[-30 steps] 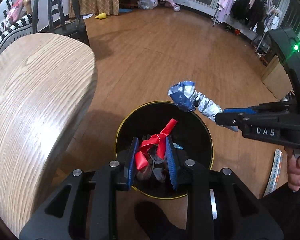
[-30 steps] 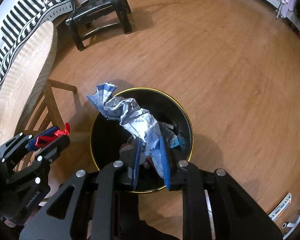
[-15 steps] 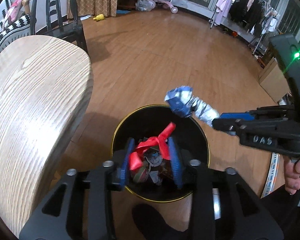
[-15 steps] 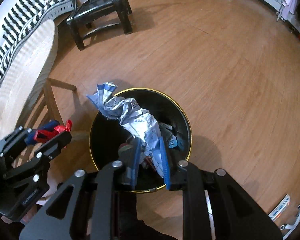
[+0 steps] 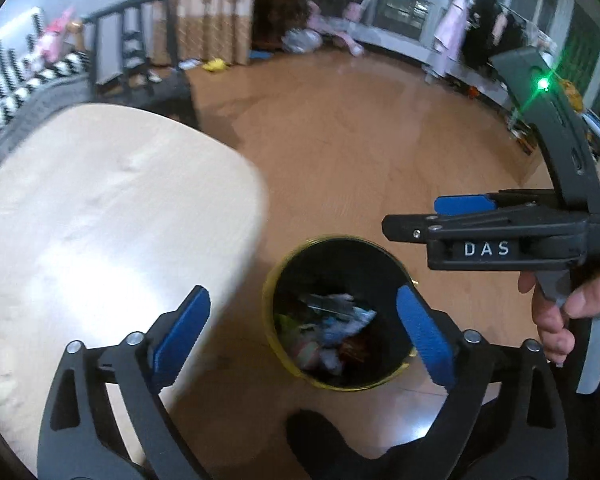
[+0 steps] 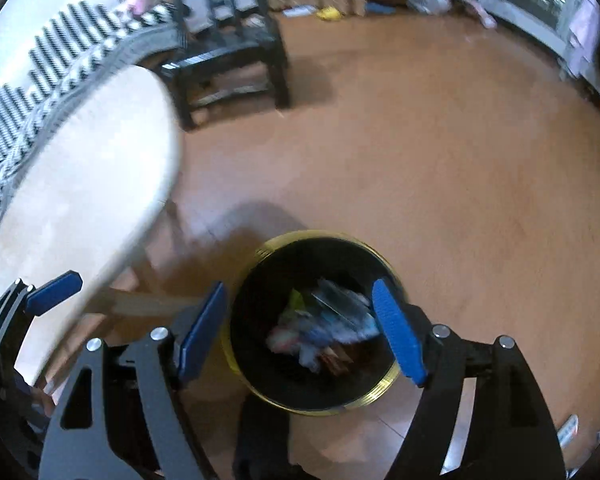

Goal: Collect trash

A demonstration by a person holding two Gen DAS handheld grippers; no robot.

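Note:
A black trash bin with a gold rim [image 5: 278,276] [image 6: 260,256] stands on the wooden floor below both grippers. Crumpled trash [image 5: 332,328] [image 6: 324,328], blue, white and green, lies inside it. My left gripper [image 5: 300,332] is open and empty above the bin. My right gripper [image 6: 300,332] is open and empty above the bin too. The right gripper also shows from the side in the left wrist view [image 5: 440,220]. The left gripper's blue pad shows at the left of the right wrist view [image 6: 54,292].
A light wooden table [image 5: 100,220] [image 6: 80,192] stands just left of the bin. A black chair [image 6: 224,60] and a striped sofa [image 6: 60,48] are behind it. Toys and a clothes rack [image 5: 480,40] line the far wall. A dark shoe [image 5: 320,440] is by the bin.
Both grippers have opened. The red ribbon left the left gripper and the blue-white wrapper left the right one; both now seem to lie in the bin. Both grippers have risen.

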